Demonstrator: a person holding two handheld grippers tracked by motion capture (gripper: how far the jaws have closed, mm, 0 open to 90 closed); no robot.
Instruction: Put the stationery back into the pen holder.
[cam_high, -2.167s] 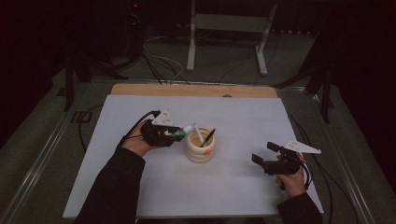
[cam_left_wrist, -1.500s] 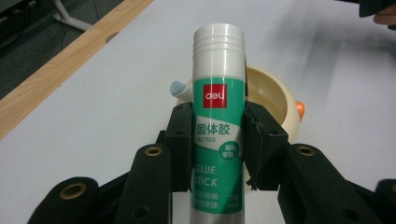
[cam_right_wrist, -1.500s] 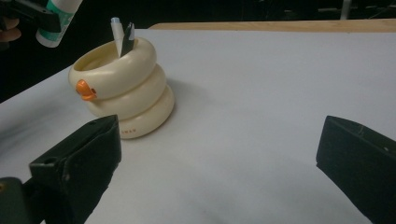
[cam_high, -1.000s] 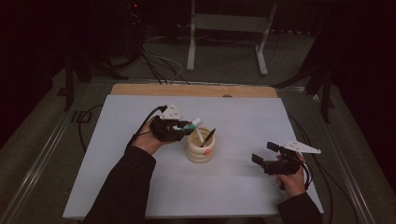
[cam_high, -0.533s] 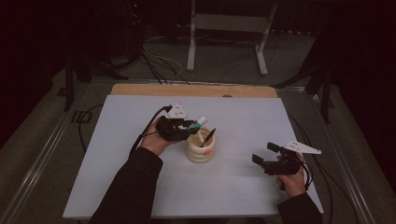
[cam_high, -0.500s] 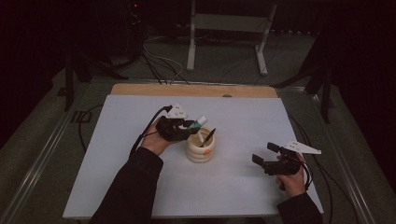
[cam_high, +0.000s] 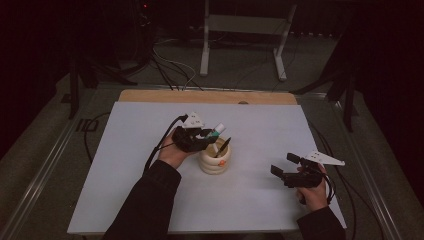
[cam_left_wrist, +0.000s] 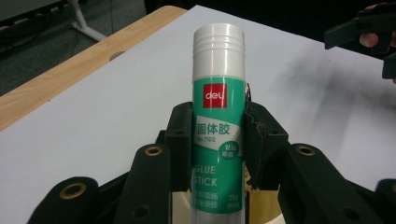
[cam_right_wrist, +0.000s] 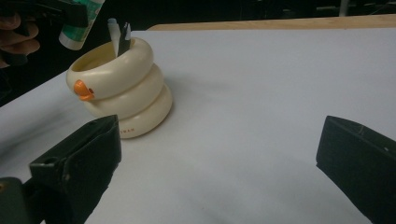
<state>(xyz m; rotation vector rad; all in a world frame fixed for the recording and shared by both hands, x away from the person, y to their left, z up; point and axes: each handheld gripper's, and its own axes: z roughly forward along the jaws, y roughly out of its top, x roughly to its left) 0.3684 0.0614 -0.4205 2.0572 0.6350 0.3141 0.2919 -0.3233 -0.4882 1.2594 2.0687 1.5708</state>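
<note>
The left gripper (cam_left_wrist: 219, 154) is clamped on a green-and-white glue stick (cam_left_wrist: 218, 126), its pads pressing the label's sides. It hangs just above the rim of a cream ringed pen holder (cam_high: 215, 159), the stick tilted with its white cap pointing away from the person. The right gripper (cam_high: 286, 166), jaws wide apart with nothing between them, rests on the white table (cam_high: 140, 190), well apart from the holder.

Glue stick (cam_left_wrist: 218, 140) label: red "deli" logo patch up top, Chinese "固体胶" under it, then small "NO.7102", then big white "GLUE STICK", and "21g" near the bottom. Cream pen holder (cam_right_wrist: 122, 88) has small print at its base, too small to read.
</note>
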